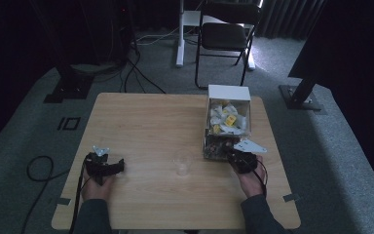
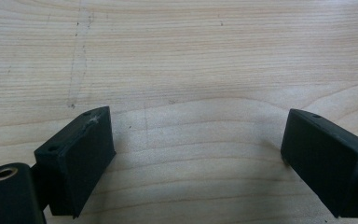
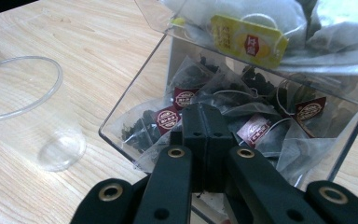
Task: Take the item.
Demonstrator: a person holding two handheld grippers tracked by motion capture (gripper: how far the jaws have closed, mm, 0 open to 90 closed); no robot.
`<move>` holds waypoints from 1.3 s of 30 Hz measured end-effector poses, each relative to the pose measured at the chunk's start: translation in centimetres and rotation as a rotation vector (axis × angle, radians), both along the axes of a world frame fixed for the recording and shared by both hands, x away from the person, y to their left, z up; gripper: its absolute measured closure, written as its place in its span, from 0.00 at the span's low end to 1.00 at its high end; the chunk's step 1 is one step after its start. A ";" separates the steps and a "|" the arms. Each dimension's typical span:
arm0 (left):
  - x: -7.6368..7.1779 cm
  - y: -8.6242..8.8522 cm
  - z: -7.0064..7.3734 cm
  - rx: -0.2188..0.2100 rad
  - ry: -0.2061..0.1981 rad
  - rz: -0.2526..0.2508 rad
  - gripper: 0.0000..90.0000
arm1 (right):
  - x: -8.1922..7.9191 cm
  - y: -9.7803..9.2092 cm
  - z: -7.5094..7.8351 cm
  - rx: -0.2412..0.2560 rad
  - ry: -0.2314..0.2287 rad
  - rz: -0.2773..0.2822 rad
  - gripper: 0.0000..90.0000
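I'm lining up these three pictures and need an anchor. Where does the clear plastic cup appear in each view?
High view: the clear plastic cup stands at the table's near middle, left of the clear tea-bag box.
Left gripper view: not in it; bare wooden table between open jaws.
Right gripper view: at the left edge, left of the box.
Shared landmark: the tea-bag box beside the cup, and the wood tabletop.

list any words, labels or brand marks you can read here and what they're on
Yellow tag on a tea bag in the upper part of the clear box: red badge with print, too blurred to read.
Dark red tags on the tea bags below: white print, too small to read.
Clear cup, table, tools: no text.
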State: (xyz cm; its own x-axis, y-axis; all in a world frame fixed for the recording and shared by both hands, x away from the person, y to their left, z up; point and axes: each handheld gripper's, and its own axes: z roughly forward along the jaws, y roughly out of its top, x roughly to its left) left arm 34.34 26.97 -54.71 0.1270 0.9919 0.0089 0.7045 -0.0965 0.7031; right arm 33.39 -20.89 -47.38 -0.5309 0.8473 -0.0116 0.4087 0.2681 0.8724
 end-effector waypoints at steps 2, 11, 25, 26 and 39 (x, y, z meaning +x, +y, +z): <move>0.0 0.0 0.0 0.000 0.000 0.000 0.11 | 0.0 0.0 0.1 0.000 -0.002 -0.004 1.00; 0.0 0.0 0.0 -0.001 0.000 0.000 0.11 | -0.2 -0.1 0.8 -0.006 -0.015 -0.007 1.00; 0.0 0.0 0.0 0.000 0.000 0.000 0.11 | -0.5 0.4 1.9 0.000 -0.034 0.002 1.00; 0.0 0.0 0.0 0.000 0.000 0.000 0.11 | -0.5 0.4 1.9 0.002 -0.034 0.001 1.00; 0.0 0.0 0.0 0.000 0.000 0.000 0.11 | -0.6 0.8 2.5 0.008 -0.043 0.009 1.00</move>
State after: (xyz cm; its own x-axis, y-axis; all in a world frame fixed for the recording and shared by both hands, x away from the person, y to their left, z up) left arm 34.34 26.97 -54.71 0.1266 0.9919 0.0086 0.7045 -0.0960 0.7032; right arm 32.80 -20.13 -44.91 -0.5374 0.8428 -0.0279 0.3685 0.2645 0.8912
